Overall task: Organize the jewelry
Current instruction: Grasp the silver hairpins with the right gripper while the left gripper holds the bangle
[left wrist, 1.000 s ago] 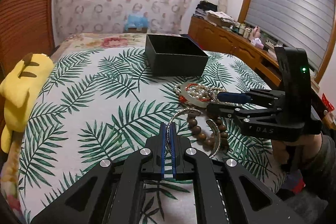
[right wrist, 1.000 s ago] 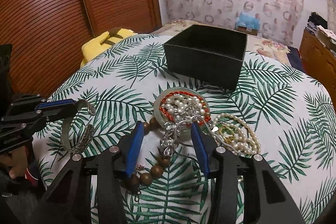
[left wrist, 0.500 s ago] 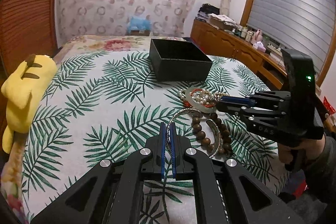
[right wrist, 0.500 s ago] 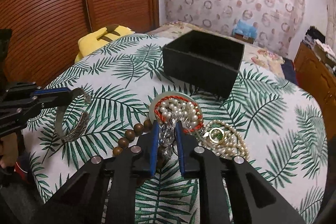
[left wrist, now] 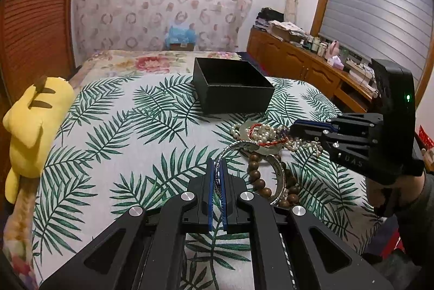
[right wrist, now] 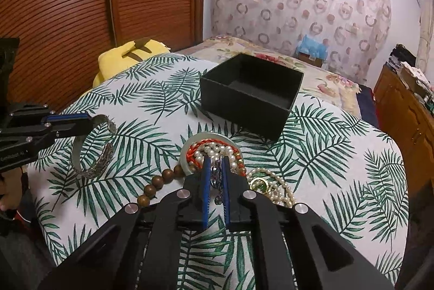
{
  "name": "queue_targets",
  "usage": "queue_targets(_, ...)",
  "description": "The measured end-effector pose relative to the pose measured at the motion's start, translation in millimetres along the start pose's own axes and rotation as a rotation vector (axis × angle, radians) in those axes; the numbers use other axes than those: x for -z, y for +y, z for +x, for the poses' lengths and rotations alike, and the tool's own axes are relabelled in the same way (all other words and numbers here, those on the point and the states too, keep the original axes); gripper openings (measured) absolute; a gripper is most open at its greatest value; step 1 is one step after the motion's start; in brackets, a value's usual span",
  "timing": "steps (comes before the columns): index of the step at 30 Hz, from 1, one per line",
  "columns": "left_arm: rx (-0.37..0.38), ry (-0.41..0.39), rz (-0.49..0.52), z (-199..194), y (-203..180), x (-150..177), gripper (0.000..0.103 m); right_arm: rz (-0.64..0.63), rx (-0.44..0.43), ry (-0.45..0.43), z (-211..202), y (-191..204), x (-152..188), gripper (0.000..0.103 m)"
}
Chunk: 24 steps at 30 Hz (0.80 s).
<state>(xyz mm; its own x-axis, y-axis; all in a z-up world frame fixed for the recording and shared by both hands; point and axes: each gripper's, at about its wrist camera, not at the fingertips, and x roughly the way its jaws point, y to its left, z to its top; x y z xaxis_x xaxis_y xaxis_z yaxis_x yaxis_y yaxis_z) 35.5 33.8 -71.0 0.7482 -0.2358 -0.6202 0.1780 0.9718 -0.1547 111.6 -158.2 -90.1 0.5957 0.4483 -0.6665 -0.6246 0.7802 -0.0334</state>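
Observation:
My left gripper [left wrist: 216, 166] is shut on a silver cuff bangle [left wrist: 280, 173], held just above the leaf-print cover. The right wrist view shows that gripper [right wrist: 74, 124] and cuff [right wrist: 93, 154] at the left. My right gripper [right wrist: 215, 163] has its jaws closed tight on a silver chain [right wrist: 216, 177] at the near edge of the jewelry pile. The pile holds pearl strands [right wrist: 274, 181], a red cord bracelet [right wrist: 194, 151], a pale jade bangle [right wrist: 206, 136] and wooden beads [right wrist: 157, 181]. An open, empty black box [right wrist: 249, 94] stands behind the pile. The right gripper [left wrist: 294, 130] appears at the right in the left wrist view.
Everything lies on a bed with a palm-leaf cover [left wrist: 122, 140]. A yellow plush toy [left wrist: 32, 127] rests on the left edge. A wooden cabinet [left wrist: 298, 64] with clutter runs along the right wall. Slatted wooden doors [right wrist: 67, 5] stand behind the bed's left side.
The right gripper's jaws came together from wide apart onto the silver chain and rose slightly. The left gripper kept still with the cuff in it.

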Motion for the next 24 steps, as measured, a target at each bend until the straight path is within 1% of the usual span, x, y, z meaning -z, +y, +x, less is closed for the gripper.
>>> queue_targets(8, 0.000, -0.010, 0.009, 0, -3, -5, 0.003, 0.021, -0.034, -0.036, -12, -7, -12, 0.009)
queue_targets(14, -0.004, -0.016, 0.017, 4, -4, -10, 0.003, 0.021, -0.042, -0.055, -12, -11, -27, 0.009)
queue_targets(24, -0.025, -0.050, 0.051, 17, -5, -39, 0.003, 0.019, -0.069, -0.111, -28, -21, -61, 0.009)
